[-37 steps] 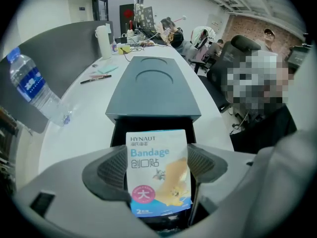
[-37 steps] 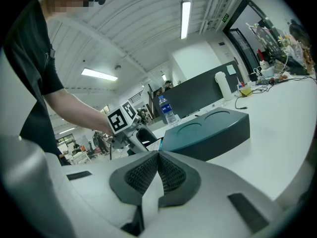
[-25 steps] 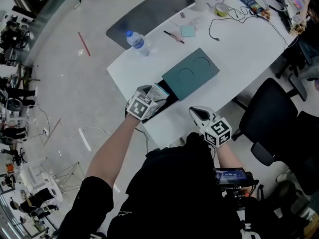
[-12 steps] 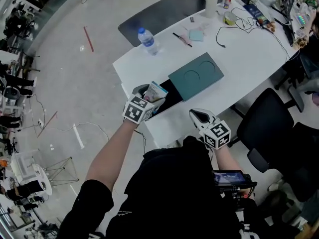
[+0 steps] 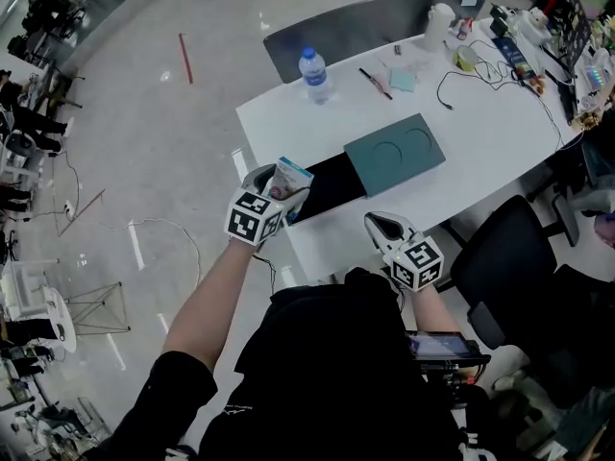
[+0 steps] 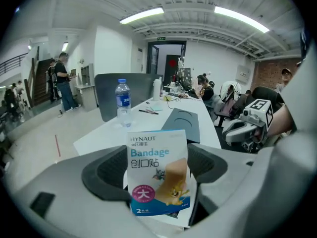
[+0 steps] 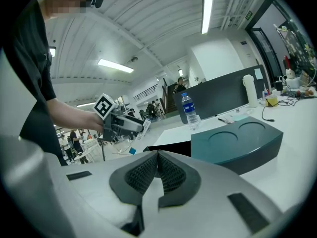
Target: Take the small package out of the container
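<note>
My left gripper [image 5: 281, 188] is shut on a small blue-and-white bandage package [image 5: 290, 176] and holds it upright above the table's near-left edge, clear of the container. The package [image 6: 158, 172] fills the middle of the left gripper view between the two dark pads. The container is a flat box with a black open tray [image 5: 327, 186] and a teal lid [image 5: 395, 153] slid back to the right. My right gripper [image 5: 381, 227] is shut with nothing in it, over the table's front edge. In the right gripper view its jaws [image 7: 157, 168] meet, and the left gripper [image 7: 130, 125] shows beyond them.
On the white table [image 5: 490, 123] stand a water bottle [image 5: 313, 73], a pen [image 5: 375, 83], a sticky-note pad [image 5: 402, 80], a white jug [image 5: 439, 26], a tape roll [image 5: 468, 58] and cables [image 5: 480, 83]. A black office chair [image 5: 519, 257] stands at the right. A dark partition [image 5: 375, 27] backs the table.
My left gripper has lifted the package up and to the left, away from the open tray. The right gripper has stayed where it was.
</note>
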`<state>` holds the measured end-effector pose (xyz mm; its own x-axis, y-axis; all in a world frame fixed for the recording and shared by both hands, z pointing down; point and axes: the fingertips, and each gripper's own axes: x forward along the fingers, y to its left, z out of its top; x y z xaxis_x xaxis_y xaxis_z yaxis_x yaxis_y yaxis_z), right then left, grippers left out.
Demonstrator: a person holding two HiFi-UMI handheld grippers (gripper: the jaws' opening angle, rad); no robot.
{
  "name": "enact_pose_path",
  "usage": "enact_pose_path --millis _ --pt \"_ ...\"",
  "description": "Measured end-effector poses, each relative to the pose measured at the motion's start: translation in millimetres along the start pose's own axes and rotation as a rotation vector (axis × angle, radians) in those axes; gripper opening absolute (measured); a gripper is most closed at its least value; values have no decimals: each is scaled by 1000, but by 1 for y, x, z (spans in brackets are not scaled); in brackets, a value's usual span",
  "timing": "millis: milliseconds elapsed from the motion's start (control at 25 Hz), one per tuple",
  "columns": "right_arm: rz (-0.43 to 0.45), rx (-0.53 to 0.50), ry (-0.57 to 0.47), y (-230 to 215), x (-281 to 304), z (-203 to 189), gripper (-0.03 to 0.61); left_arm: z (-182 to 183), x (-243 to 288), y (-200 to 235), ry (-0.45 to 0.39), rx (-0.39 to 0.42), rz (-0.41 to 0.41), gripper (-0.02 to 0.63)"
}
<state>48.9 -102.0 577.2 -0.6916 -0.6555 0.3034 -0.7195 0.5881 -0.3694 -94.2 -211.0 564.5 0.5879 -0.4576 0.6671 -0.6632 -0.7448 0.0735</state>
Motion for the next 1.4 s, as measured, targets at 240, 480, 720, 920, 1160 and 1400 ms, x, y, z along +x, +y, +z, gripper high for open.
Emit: enact_pose_path --millis 240,480,720,920,1160,1400 --pt "29 -27 11 11 11 3 26 -16 -24 21 -40 -67 57 380" --pt "46 -50 29 22 19 5 26 -30 -50 35 -84 -122 103 380" --pt "58 -70 43 29 25 9 26 -50 -74 49 -108 -182 154 380" --pt "74 -88 53 35 32 11 26 -72 -93 57 -122 -226 195 380" --pt "93 -108 64 47 39 12 26 -97 -117 61 -151 -283 236 380" --pt "106 -120 71 57 39 10 26 -125 -138 60 -172 -342 271 380"
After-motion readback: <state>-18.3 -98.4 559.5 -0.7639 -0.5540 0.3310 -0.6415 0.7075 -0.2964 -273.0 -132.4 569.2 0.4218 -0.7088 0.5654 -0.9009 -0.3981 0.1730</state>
